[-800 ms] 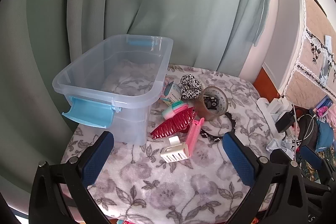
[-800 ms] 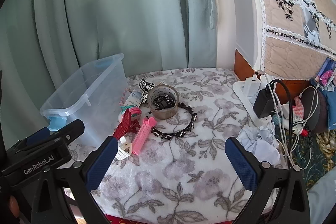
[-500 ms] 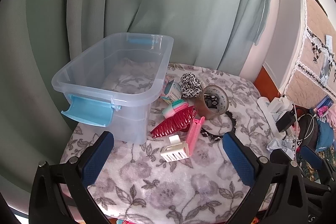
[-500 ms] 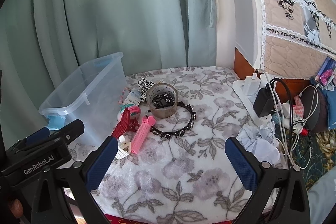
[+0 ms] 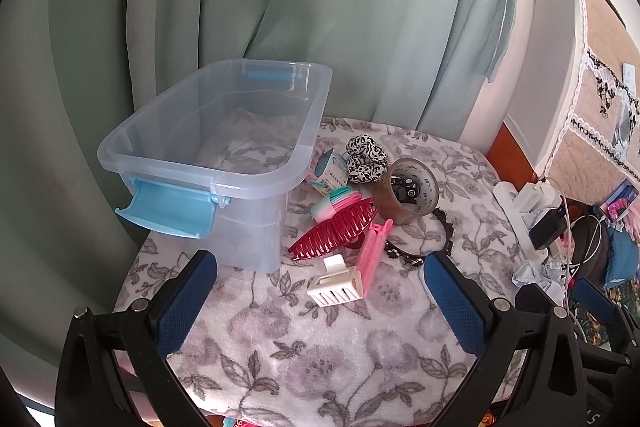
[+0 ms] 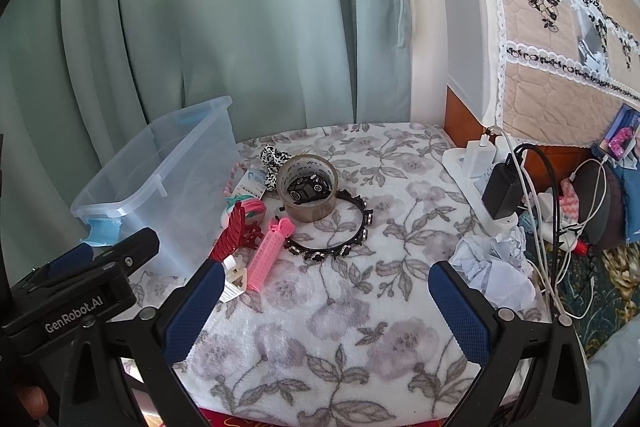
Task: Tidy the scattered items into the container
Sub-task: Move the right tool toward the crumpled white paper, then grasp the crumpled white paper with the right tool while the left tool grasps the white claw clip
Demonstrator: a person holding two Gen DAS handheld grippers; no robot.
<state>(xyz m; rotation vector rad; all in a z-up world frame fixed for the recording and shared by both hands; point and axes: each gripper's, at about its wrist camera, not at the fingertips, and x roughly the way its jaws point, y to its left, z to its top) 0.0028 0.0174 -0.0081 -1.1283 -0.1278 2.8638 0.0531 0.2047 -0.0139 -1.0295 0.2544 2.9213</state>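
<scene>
The clear plastic container (image 5: pixel 224 163) with blue latches is set at the left back of the counter (image 5: pixel 320 347), which is covered by a floral cloth; nothing but the cloth pattern is seen through its floor. The scattered items are clustered just beside its right wall: a red claw clip (image 5: pixel 334 235), a pink hair roller (image 5: pixel 374 251) and a white clip (image 5: pixel 336 285) nearest the front, a roll of brown tape (image 5: pixel 406 193) behind them resting on a black beaded headband (image 6: pixel 340 227), and a leopard-print scrunchie (image 5: pixel 366 159) further back. A crumpled tissue (image 6: pixel 492 263) is seen at the counter's right edge, near a power strip (image 6: pixel 476 183) with chargers. The left tool (image 5: pixel 320 301) is held wide open above the near edge, gripping nothing. The right tool (image 6: pixel 322 307) is likewise spread open and empty.
</scene>
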